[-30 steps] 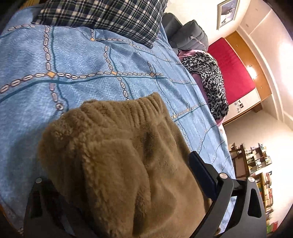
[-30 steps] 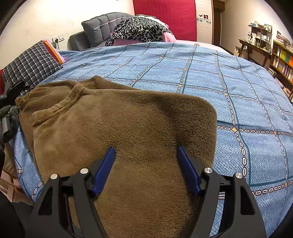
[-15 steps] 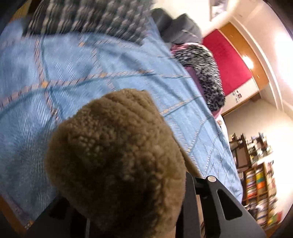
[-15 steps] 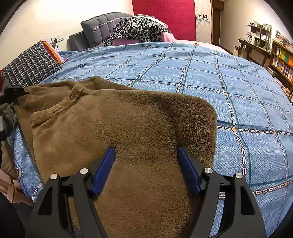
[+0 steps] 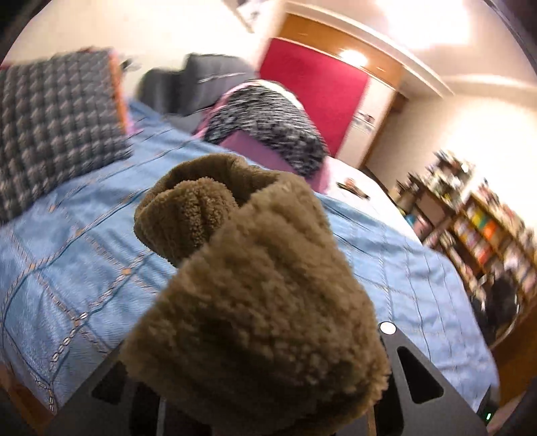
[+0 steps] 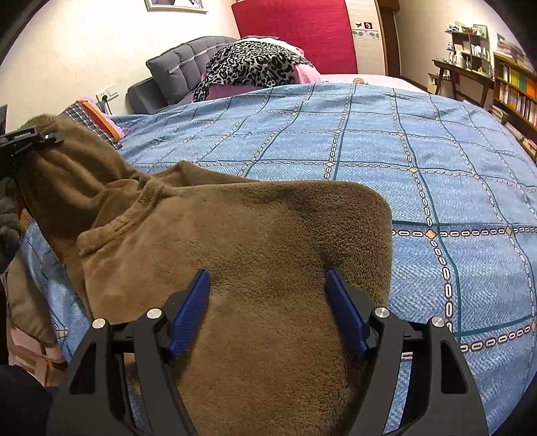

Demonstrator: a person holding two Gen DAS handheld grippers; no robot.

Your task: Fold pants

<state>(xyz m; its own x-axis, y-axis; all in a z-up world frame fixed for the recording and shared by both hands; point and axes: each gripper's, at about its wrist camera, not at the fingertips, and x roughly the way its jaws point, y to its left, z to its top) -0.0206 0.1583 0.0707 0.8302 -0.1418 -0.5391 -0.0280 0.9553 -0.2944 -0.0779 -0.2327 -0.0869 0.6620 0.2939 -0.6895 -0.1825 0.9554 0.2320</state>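
Lifted since a second ago, the left gripper (image 6: pixel 30 141) has closed, pinching the pants (image 6: pixel 255 255) waistband above the bed (image 6: pixel 436 174). Right gripper (image 6: pixel 268 285) stays spread, pressing the pants' folded half.

Warm indoor light is cast from above, and the ceiling (image 5: pixel 433 20) at the far right of the left wrist view is burnt out by glare. That view is smeared by motion blur, the bookshelves (image 5: pixel 483 231) and plaid pillow (image 5: pixel 57 127) most of all. The right wrist view is rendered sharp and evenly lit, with soft shadow on the brown fleece (image 6: pixel 268 241); straight lines are bowed and the corners blackened by the fisheye lens in both.
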